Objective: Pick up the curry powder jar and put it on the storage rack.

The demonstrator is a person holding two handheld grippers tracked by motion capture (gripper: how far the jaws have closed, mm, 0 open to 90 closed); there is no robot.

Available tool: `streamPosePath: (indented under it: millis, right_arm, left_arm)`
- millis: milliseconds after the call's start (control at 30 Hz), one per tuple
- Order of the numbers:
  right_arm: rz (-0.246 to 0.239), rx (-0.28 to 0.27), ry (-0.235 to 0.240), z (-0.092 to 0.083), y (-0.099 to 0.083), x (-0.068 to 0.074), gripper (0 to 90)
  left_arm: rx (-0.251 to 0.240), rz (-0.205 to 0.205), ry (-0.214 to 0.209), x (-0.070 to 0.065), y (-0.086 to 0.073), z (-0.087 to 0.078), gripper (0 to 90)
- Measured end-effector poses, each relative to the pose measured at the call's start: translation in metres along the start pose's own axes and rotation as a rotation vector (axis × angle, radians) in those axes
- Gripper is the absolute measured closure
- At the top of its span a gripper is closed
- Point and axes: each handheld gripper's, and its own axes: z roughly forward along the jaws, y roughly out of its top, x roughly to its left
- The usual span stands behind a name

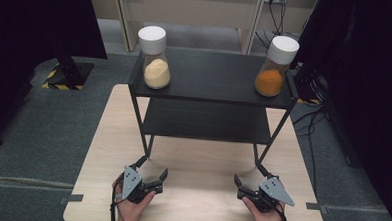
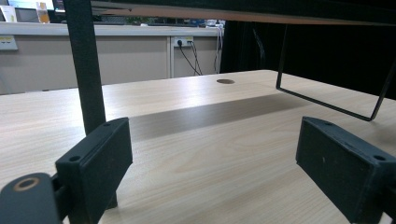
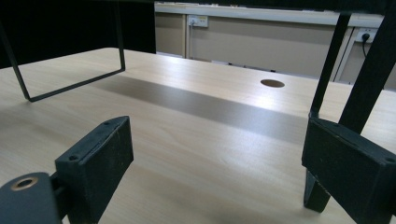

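Both grippers parked at the front legs of the shelf rack, fingers spread, nothing held.

Your left gripper (image 1: 148, 181) and right gripper (image 1: 251, 185) rest low on the table (image 1: 200, 201), each with its fingers (image 2: 95, 165) spread wide and empty, just beside a front leg (image 2: 86, 70) of the black shelf rack (image 1: 210, 78). This placement likely keeps both hands clear of the rack yet ready to rise. The jar of pale powder (image 1: 155, 58) stands at the top shelf's left end, the jar of orange powder (image 1: 275, 66) at its right end, well apart, one before each gripper.
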Motion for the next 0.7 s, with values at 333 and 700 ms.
streamPosePath:
  millis: [333, 700]
  right_arm:
    - [0.007, 0.005, -0.005, 0.0002, -0.0065, -0.0001, 9.2]
    - [0.007, 0.013, -0.004, 0.0001, -0.0092, -0.0006, 9.3]
  left_arm:
    - [0.002, -0.002, -0.002, 0.0007, 0.0003, 0.0000, 10.2]
    - [0.000, -0.002, -0.003, 0.0008, 0.0001, -0.0001, 10.2]
